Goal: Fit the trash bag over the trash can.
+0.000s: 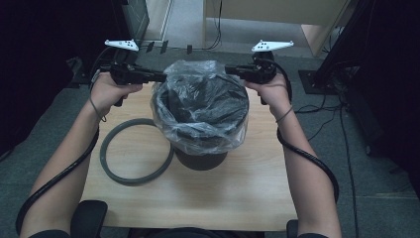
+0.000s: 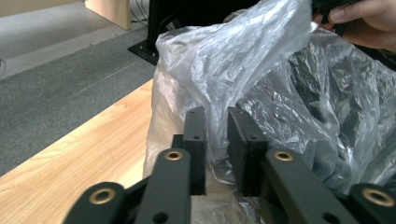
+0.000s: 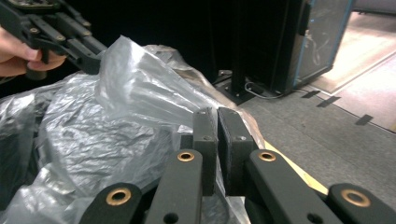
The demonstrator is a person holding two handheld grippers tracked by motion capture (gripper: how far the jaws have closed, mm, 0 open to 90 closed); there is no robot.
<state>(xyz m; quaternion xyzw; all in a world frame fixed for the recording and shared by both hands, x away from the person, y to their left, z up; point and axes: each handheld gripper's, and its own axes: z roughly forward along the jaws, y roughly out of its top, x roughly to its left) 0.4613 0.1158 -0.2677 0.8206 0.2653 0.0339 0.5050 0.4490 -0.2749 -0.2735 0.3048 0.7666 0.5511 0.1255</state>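
A dark round bin (image 1: 200, 159) stands in the middle of the wooden table (image 1: 223, 198), lined with a clear plastic bag (image 1: 203, 106) whose rim puffs up above it. My left gripper (image 1: 163, 77) is at the bag's left rim. Along its own jaws (image 2: 216, 116) a fold of the bag (image 2: 243, 56) runs between the pads with a narrow gap left. My right gripper (image 1: 229, 69) is at the right rim. Its jaws (image 3: 217, 114) are pressed almost together on the bag's film (image 3: 140, 88). The film is pulled taut between the two grippers.
A grey plastic ring (image 1: 110, 168) lies flat on the table, left of the bin and touching its base. Grey carpet surrounds the table. Dark stands and cables are at the far right (image 1: 341, 59), and pale furniture is at the back (image 1: 277, 15).
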